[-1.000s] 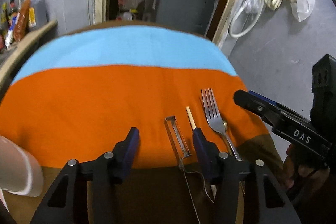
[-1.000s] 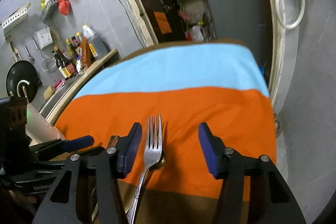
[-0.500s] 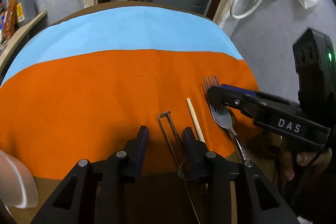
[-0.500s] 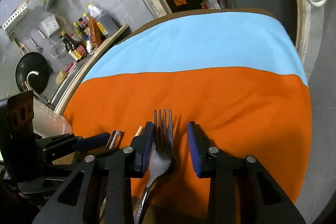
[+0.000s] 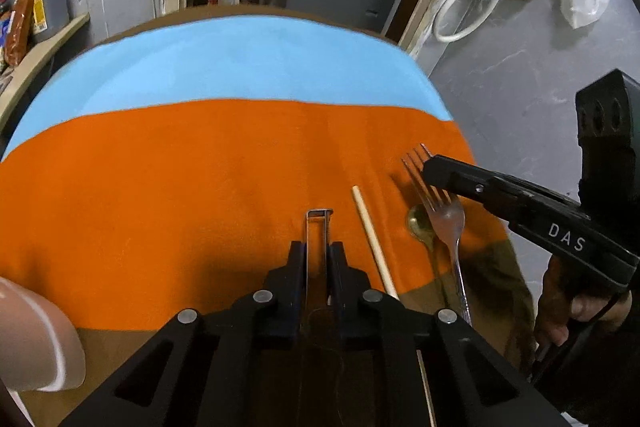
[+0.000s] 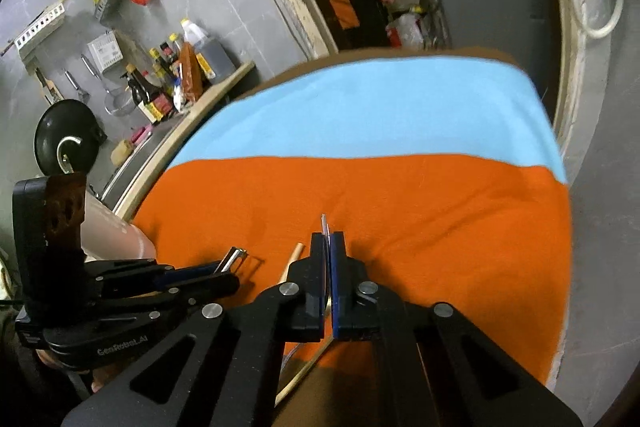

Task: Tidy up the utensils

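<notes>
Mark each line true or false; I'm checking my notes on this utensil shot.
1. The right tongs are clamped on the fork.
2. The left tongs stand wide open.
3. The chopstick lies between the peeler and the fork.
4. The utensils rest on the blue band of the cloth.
1. True: the right tongs have just closed on the fork.
2. False: the left tongs have just closed on the peeler.
3. True: the chopstick lies between them.
4. False: they lie on the orange band of the cloth.

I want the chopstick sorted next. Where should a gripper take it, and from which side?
Grip the wooden chopstick mid-shaft, from above, closing across its width. It lies flat on the orange cloth between the peeler and fork.
</notes>
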`<state>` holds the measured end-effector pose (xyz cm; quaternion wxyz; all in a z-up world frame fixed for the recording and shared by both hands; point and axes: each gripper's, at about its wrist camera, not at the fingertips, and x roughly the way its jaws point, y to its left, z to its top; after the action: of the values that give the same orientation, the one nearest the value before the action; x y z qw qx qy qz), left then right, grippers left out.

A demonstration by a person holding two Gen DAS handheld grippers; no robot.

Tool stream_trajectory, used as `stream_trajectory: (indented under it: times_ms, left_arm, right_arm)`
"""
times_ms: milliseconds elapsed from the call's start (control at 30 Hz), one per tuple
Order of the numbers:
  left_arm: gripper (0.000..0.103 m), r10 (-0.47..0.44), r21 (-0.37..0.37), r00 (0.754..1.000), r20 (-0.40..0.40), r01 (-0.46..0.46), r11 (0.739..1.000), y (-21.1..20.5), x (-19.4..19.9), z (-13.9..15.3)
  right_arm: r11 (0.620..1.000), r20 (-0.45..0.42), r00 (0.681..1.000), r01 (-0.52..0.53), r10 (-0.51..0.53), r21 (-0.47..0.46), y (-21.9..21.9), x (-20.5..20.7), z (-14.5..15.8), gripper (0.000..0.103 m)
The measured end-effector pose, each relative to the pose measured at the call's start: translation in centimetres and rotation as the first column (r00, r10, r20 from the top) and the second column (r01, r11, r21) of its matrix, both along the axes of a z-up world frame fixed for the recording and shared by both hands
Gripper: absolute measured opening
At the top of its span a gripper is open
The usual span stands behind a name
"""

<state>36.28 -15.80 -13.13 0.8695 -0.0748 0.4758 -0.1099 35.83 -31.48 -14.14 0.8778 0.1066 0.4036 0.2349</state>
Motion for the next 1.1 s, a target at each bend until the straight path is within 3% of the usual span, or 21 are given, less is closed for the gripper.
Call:
stream_trajectory:
  times_ms: [233, 400, 533, 833, 1100]
  left_arm:
    - [0.012, 0.005, -0.022, 0.981, 0.192, -0.001, 1.000, 1.5, -3.5, 4.4]
    - [0.012, 0.019, -0.059, 0.928, 0.372, 0.003, 0.998, 3.4, -6.8, 8.5]
    - [0.012, 0.033, -0.072, 0.882, 0.470, 0.001, 0.997, 5.6, -8.6, 12.0]
    - [0.012, 0.147, -0.128, 0.797, 0.586, -0.088, 0.988, 14.5, -11.1, 18.1]
    - [0.012, 0.318, -0.188, 0.723, 0.613, -0.258, 0.948, 24.4, -11.9, 19.8]
  right_arm:
    - [0.991, 0.191, 0.977, 0.111, -0.095, -0.072, 0.8, -5.2, 5.3, 0.002]
    - [0.974, 0.322, 0.935, 0.193, -0.147, -0.118, 3.0, -8.1, 9.6, 0.002]
    - [0.963, 0.416, 0.895, 0.235, -0.162, -0.129, 5.1, -9.9, 13.6, 0.002]
    - [0.961, 0.570, 0.805, 0.261, -0.166, -0.088, 11.5, -12.4, 23.0, 0.002]
    - [0.975, 0.653, 0.748, 0.212, -0.121, -0.062, 19.1, -12.6, 27.1, 0.002]
